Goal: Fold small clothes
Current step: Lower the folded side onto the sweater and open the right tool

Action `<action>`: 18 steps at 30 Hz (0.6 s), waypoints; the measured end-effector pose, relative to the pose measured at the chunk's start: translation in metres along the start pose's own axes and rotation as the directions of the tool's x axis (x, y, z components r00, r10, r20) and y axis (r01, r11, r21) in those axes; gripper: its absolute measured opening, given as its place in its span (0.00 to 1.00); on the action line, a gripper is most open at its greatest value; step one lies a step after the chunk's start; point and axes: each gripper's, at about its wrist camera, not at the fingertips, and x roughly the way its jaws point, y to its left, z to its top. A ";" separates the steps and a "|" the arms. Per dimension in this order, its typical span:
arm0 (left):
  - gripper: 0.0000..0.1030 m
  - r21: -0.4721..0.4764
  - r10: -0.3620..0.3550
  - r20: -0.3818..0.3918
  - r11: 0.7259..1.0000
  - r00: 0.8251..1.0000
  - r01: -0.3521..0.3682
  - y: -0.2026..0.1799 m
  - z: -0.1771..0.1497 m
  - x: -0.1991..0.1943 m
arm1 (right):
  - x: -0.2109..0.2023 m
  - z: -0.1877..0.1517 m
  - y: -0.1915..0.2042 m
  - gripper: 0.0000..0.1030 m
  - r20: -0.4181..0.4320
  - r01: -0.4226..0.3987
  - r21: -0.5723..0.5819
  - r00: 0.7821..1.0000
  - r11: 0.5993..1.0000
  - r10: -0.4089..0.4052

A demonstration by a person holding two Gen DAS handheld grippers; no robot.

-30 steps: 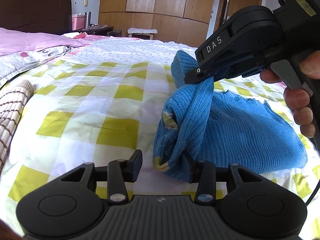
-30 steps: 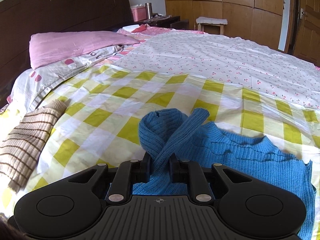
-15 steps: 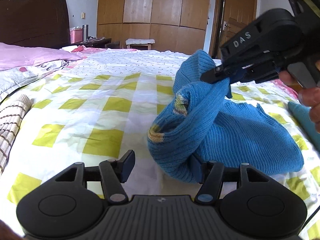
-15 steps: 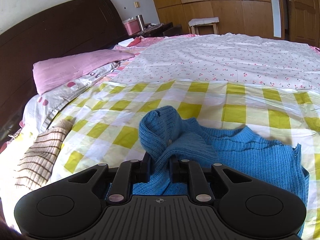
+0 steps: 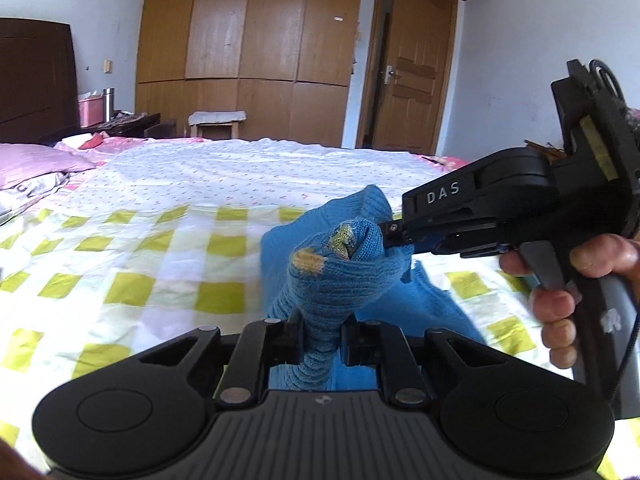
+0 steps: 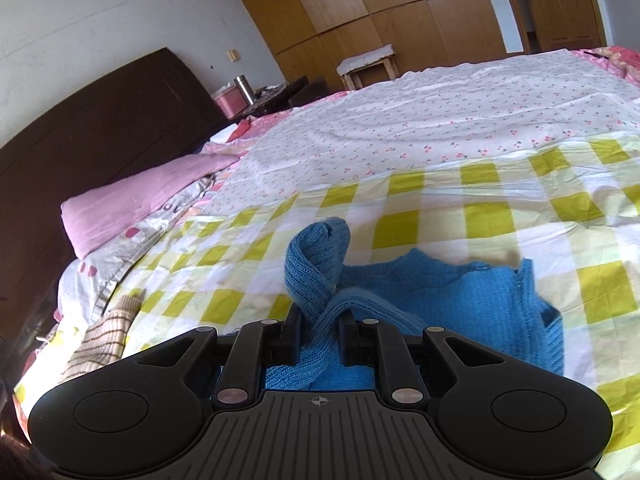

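Note:
A small blue knit sweater (image 5: pixel 340 280) with yellow patches hangs bunched above the yellow-checked bedsheet (image 5: pixel 160 264). My left gripper (image 5: pixel 320 342) is shut on a rolled fold of it. My right gripper (image 6: pixel 319 334) is shut on another part of the sweater (image 6: pixel 316 276); it also shows in the left wrist view (image 5: pixel 394 234), pinching the cloth from the right. The rest of the sweater trails down onto the sheet (image 6: pixel 480 304).
A striped beige knit (image 6: pixel 104 336) lies at the bed's left edge. Pink pillows (image 6: pixel 132 200) and a dark headboard (image 6: pixel 80 128) are at the left. A floral sheet (image 6: pixel 440 120) covers the far half. Wardrobe (image 5: pixel 248 52) and door (image 5: pixel 412 80) stand behind.
My left gripper has closed on the sweater, having been open around it. Both grippers have lifted the cloth higher off the sheet and the views have tilted up.

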 end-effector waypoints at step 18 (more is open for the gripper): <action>0.21 0.296 -0.013 -0.142 0.954 0.990 0.055 -0.125 -0.040 0.050 | -0.025 -0.044 -0.139 0.17 -0.004 0.023 0.205 1.000 0.978 -0.022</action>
